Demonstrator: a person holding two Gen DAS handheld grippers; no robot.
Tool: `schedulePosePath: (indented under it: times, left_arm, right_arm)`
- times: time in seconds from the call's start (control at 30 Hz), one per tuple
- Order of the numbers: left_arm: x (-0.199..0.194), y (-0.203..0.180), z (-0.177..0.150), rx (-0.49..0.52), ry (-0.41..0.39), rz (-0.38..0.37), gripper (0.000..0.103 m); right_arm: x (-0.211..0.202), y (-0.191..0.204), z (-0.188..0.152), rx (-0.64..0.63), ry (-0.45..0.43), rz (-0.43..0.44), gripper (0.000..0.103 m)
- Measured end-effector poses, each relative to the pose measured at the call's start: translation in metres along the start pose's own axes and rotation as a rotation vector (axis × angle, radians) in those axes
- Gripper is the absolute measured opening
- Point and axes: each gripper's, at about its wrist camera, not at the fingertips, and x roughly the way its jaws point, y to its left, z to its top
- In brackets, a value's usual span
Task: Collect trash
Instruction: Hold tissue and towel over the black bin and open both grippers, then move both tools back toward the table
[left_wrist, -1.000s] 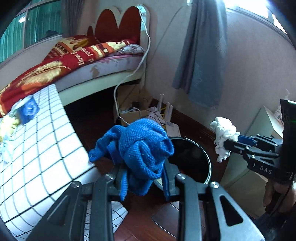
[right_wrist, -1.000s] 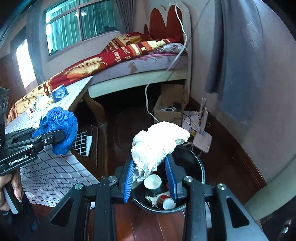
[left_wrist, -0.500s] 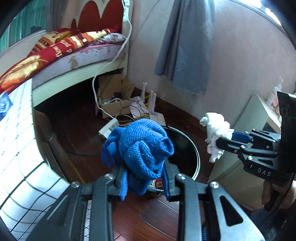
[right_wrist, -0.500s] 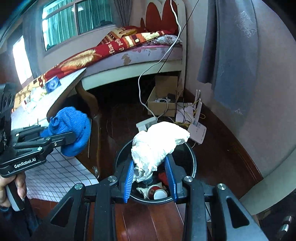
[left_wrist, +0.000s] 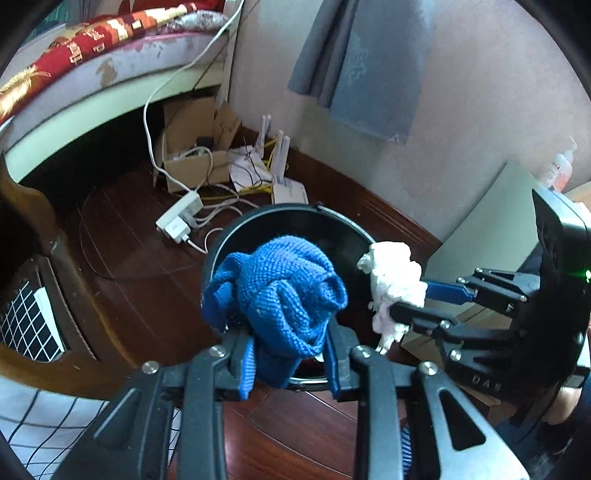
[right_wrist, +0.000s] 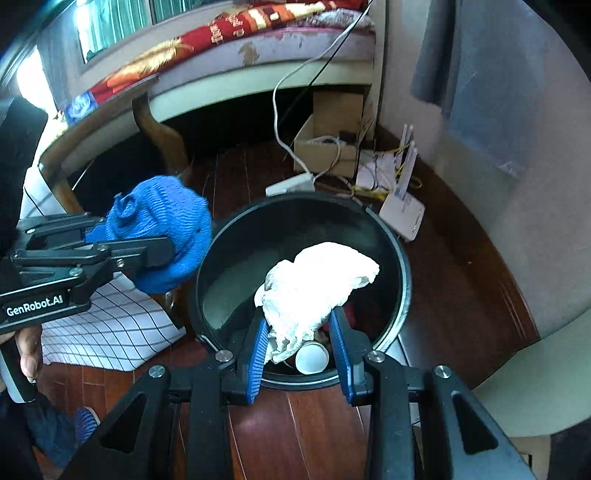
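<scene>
My left gripper (left_wrist: 290, 354) is shut on a bunched blue knitted cloth (left_wrist: 284, 291), held over the near rim of a round black trash bin (left_wrist: 295, 218) on the floor. My right gripper (right_wrist: 297, 334) is shut on a crumpled white tissue wad (right_wrist: 317, 284) over the same bin (right_wrist: 236, 258), which holds a white cup (right_wrist: 312, 358) and other scraps. In the left wrist view the tissue (left_wrist: 395, 277) hangs at the bin's right edge. In the right wrist view the blue cloth (right_wrist: 166, 229) is just left of the bin rim.
A table with a checked cloth (right_wrist: 107, 325) and wooden legs stands left of the bin. Behind it lie a power strip (left_wrist: 181, 218), a cardboard box (left_wrist: 195, 147), a router and cables. A bed (right_wrist: 258, 48) is at the back, a pale cabinet (right_wrist: 535, 387) at the right.
Both grippers sank and tipped downward toward the bin, carrying the blue cloth and the tissue. The bin now fills more of both views; the bed and tabletop slid out toward the edges.
</scene>
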Motion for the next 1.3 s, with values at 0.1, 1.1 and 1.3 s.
schedulePosePath:
  times: [0.1,1.1,1.3]
  left_arm:
    - [0.016,0.003,0.003,-0.022,0.030,-0.021,0.033]
    - [-0.045,0.024,0.000,-0.072,-0.114,0.255,0.103]
    - [-0.079,0.020,0.000,-0.079,-0.183,0.294,0.103]
  right_arm:
    - [0.014,0.002,0.002,-0.027,0.021,0.002,0.035]
    - [-0.026,-0.003,0.020,0.020,-0.104,-0.224,0.103]
    - [-0.054,0.016,0.033,0.006,-0.169,-0.209,0.103]
